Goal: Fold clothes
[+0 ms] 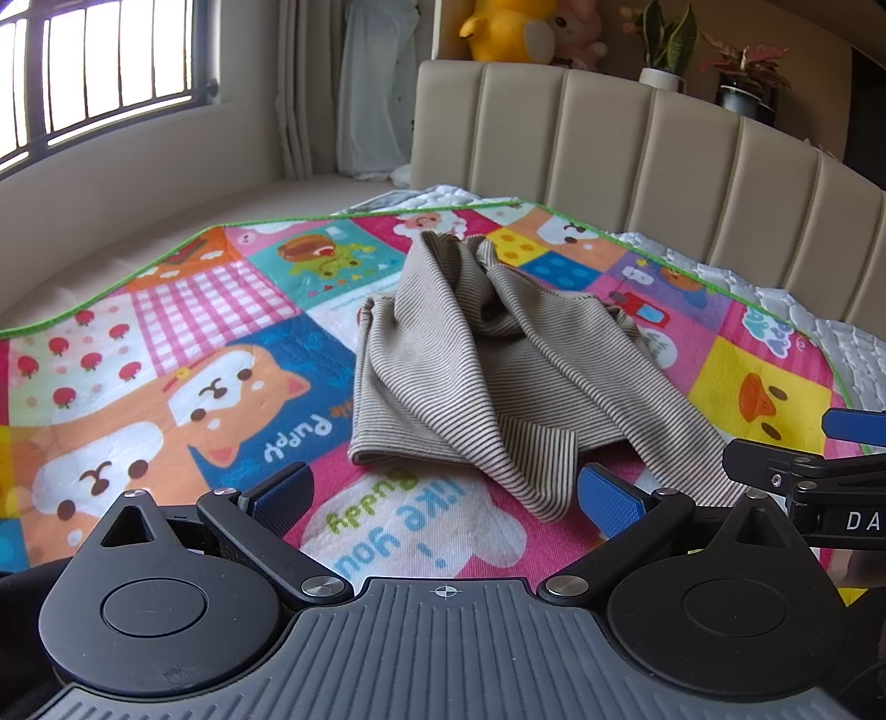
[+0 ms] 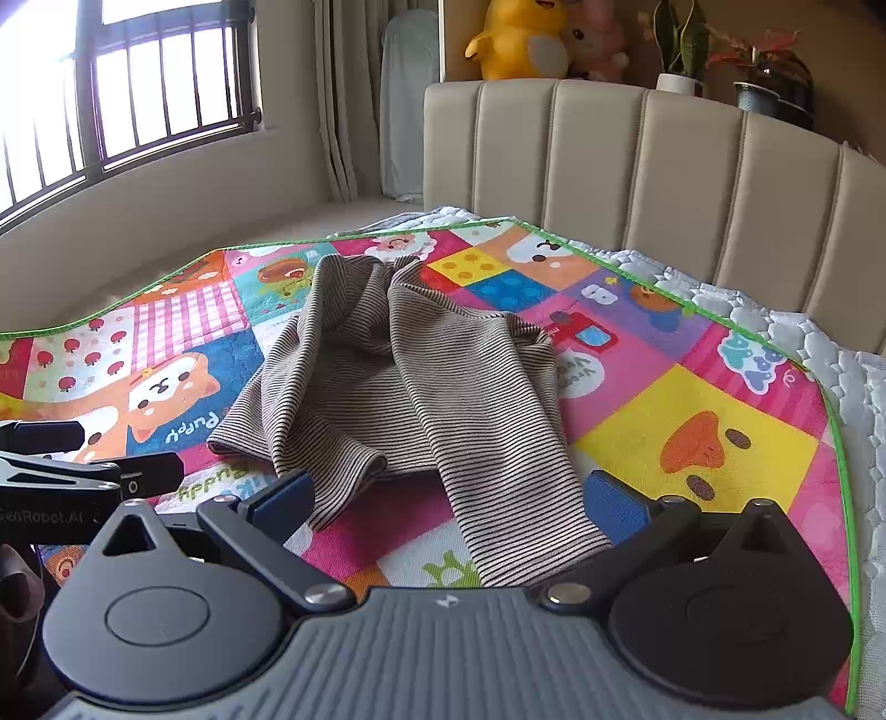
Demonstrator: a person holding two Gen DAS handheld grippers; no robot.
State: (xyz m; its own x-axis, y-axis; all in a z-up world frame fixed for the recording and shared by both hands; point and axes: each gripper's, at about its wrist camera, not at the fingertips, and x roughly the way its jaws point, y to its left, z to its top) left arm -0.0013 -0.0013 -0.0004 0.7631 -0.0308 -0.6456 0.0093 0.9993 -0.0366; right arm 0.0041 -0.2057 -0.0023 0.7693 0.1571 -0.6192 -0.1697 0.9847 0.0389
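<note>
From the left wrist camera, the left gripper [image 1: 443, 498] hangs low over a colourful cartoon play mat [image 1: 183, 354] spread on a bed. Its two blue-padded fingers [image 1: 609, 501] stand wide apart with nothing between them. Just ahead of them lies the striped garment [image 1: 470, 360], a brown-and-cream knit, crumpled in the middle of the mat with its folds bunched up toward the far edge and one long loose part trailing toward the near right. At the right edge of this view the right gripper [image 1: 819, 471] reaches in, close beside that trailing part; from here it is not clear whether it touches the cloth. Behind the mat stands a padded beige headboard [image 1: 637, 155], with a yellow plush toy [image 1: 506, 27] and potted plants [image 1: 664, 50] on the ledge above it, and a barred window [image 1: 94, 72] to the left.

From the right wrist camera, the right gripper [image 2: 448, 498] also has its fingers [image 2: 614, 504] spread apart, holding nothing. The trailing end of the striped garment [image 2: 421, 376] runs down between them and lies on the mat [image 2: 692, 399], passing close by the right-hand pad. The left gripper [image 2: 94, 476] shows at the left edge, beside the garment's near left hem. White quilted bedding [image 2: 830, 354] borders the mat on the right.
</note>
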